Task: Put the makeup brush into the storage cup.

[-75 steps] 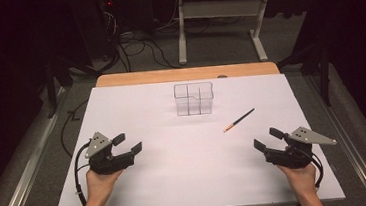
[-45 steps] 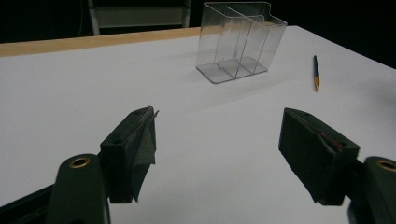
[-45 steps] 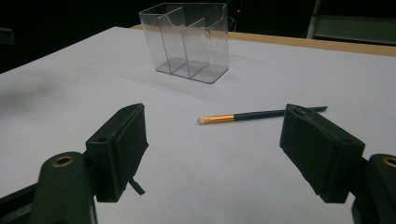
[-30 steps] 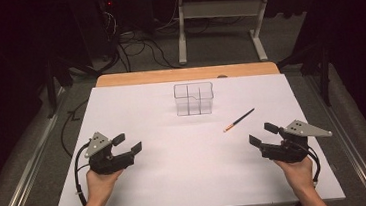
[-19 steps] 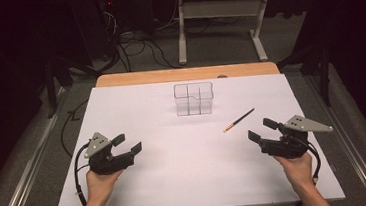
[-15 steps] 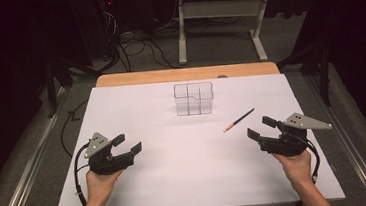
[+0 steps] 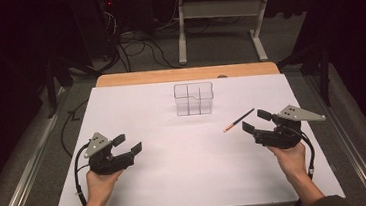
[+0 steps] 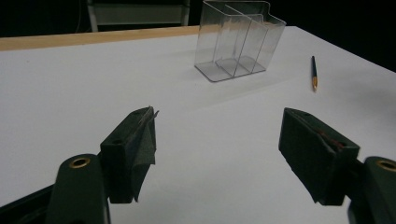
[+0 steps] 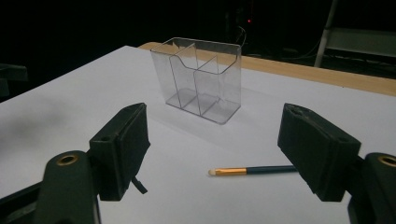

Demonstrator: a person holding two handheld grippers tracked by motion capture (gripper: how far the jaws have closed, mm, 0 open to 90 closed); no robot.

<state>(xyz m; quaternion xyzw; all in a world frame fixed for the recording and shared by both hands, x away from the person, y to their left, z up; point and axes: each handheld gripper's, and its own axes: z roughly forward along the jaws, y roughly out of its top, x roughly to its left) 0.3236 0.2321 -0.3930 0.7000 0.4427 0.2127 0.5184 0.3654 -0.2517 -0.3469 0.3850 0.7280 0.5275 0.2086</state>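
A clear plastic organizer [image 7: 194, 98] with several compartments stands upright at the back middle of the white table [image 7: 187, 178]; it is empty, as the left gripper view [image 8: 238, 39] and the right gripper view [image 9: 201, 79] show. A dark pencil with an orange tip [image 7: 238, 119] lies flat to its right. My right gripper [image 7: 256, 120] is open just right of the pencil, whose tip end [image 9: 233, 171] lies on the table ahead, between its jaws. My left gripper [image 7: 127, 143] rests open at the front left, holding nothing; the pencil [image 8: 314, 72] lies far off.
A wooden strip [image 7: 188, 74] edges the table's far side. Beyond it stand a metal frame [image 7: 219, 24] and loose cables [image 7: 136, 47] on the dark floor. A hand [image 7: 291, 159] holds each gripper from the near edge.
My right gripper has moved forward and left toward the pencil, stopping just beside it. The left gripper, pencil and organizer have stayed still.
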